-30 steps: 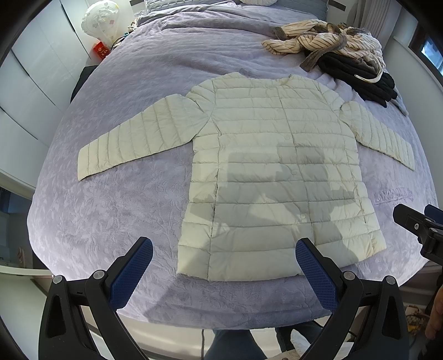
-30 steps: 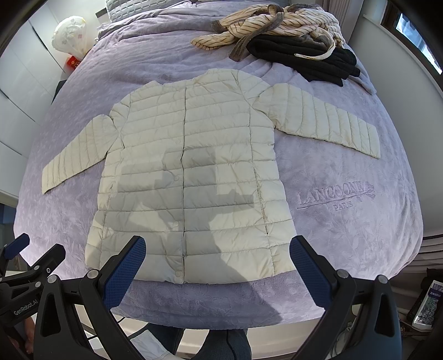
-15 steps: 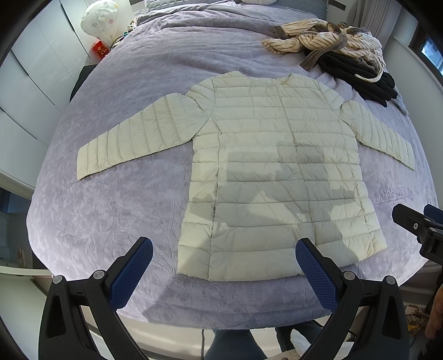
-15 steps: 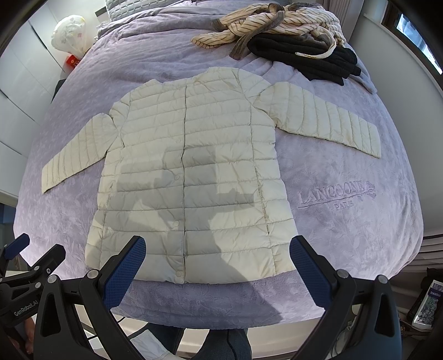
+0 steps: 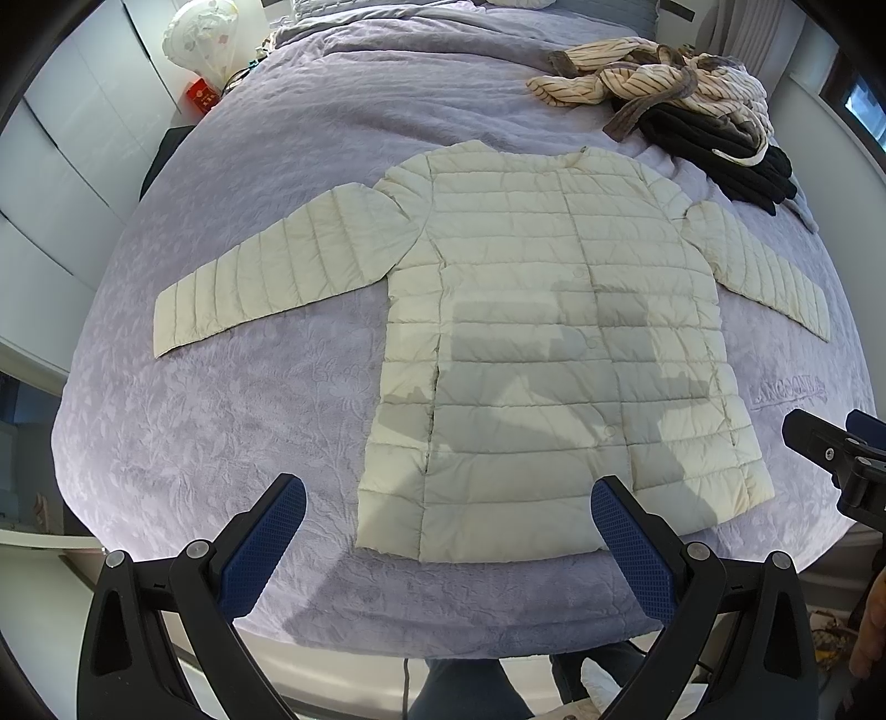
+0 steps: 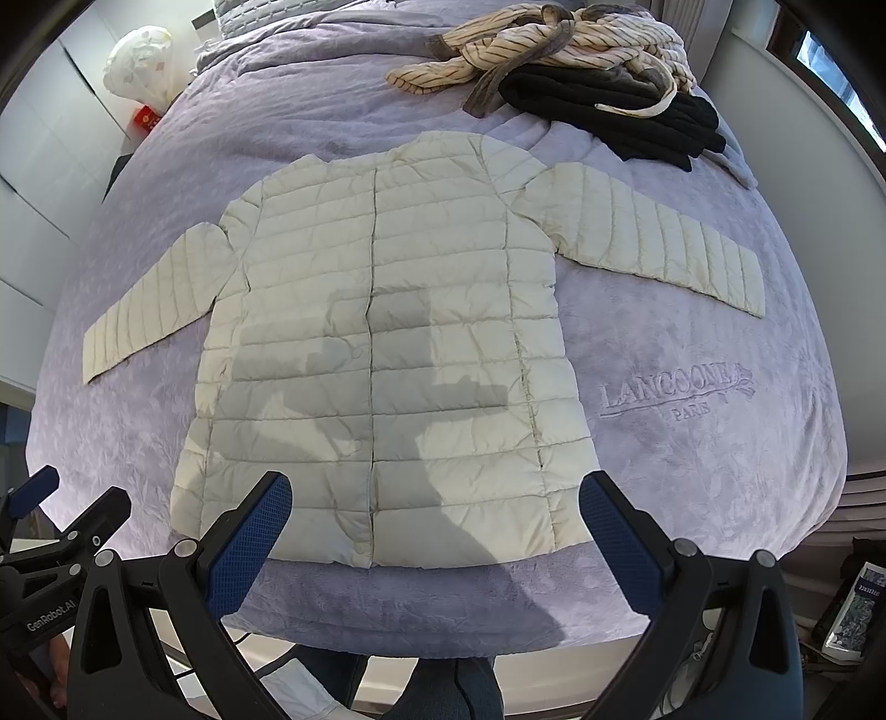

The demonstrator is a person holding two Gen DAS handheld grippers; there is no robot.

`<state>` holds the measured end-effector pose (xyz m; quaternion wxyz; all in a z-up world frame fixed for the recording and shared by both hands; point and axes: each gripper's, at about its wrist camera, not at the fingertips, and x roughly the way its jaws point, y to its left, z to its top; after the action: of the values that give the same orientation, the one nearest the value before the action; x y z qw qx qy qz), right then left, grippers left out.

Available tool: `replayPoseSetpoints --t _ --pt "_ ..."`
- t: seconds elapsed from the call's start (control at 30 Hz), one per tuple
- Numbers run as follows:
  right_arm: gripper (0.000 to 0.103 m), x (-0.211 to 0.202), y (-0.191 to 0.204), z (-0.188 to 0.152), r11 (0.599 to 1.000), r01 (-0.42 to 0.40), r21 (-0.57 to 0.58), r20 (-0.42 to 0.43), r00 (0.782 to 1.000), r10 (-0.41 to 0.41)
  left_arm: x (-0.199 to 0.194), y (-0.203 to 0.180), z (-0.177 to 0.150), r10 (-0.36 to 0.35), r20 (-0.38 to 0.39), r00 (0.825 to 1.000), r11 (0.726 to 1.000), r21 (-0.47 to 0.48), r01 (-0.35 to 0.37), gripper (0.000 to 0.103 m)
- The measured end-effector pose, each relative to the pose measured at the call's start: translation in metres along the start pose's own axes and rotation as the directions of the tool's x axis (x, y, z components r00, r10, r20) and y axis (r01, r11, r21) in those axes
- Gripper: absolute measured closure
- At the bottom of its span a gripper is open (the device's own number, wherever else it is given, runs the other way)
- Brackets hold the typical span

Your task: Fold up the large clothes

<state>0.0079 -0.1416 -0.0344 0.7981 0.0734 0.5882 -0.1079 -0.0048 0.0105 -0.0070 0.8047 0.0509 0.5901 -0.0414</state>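
Observation:
A cream quilted jacket (image 5: 554,354) (image 6: 382,343) lies flat and front-up on a lilac bed, both sleeves spread outward, hem toward me. My left gripper (image 5: 448,531) hovers open above the near bed edge, just short of the hem, its blue-padded fingers wide apart and holding nothing. My right gripper (image 6: 437,526) hangs open likewise, over the hem's middle and right part. Each gripper shows at the side of the other's view: the right gripper (image 5: 841,459) and the left gripper (image 6: 61,526).
A pile of striped and black clothes (image 5: 681,116) (image 6: 581,83) lies at the bed's far right. The lilac bedspread (image 6: 692,443) carries embossed lettering on the right. A white bag (image 5: 199,33) sits at the far left, by white cabinets. A person's legs (image 6: 443,687) stand below the bed edge.

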Motion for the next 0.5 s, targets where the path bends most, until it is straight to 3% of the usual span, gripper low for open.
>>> replayPoseSetpoints --t 0.27,0.5 --pt "0.0 0.007 0.006 -0.005 1.0 0.0 -0.008 -0.024 1.0 0.0 0.002 0.003 -0.003 -0.008 -0.002 1.0 1.0 -0.001 0.008 0.0" --pt "0.0 0.014 0.015 0.011 1.0 -0.01 -0.008 -0.049 0.999 0.01 0.013 0.017 0.003 -0.018 -0.017 1.0 1.0 -0.019 0.018 0.0"
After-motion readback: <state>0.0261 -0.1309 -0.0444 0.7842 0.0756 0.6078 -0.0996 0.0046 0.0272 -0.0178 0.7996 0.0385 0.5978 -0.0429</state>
